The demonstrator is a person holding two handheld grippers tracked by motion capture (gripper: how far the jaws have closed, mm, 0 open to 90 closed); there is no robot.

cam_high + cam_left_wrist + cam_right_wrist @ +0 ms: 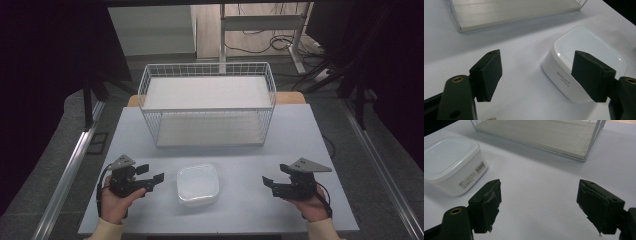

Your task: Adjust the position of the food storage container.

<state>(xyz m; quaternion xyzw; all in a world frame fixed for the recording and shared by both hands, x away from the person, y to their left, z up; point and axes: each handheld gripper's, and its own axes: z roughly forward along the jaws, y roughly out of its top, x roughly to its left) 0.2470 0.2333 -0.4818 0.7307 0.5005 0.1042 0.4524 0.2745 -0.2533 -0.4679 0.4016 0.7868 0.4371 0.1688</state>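
- White, lidded, rounded-square plastic container (198, 183) sits on the table just in front of the white wire basket (207, 102).
- Left gripper (150, 179) lies nearer the container than right gripper (272, 183).
- Both grippers' jaws gape wide, holding nothing.

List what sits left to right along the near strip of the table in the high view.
Left gripper, open and off the table's things → white lidded container → right gripper, also open with nothing between its fingers. The wire basket stands farther back, behind the container.
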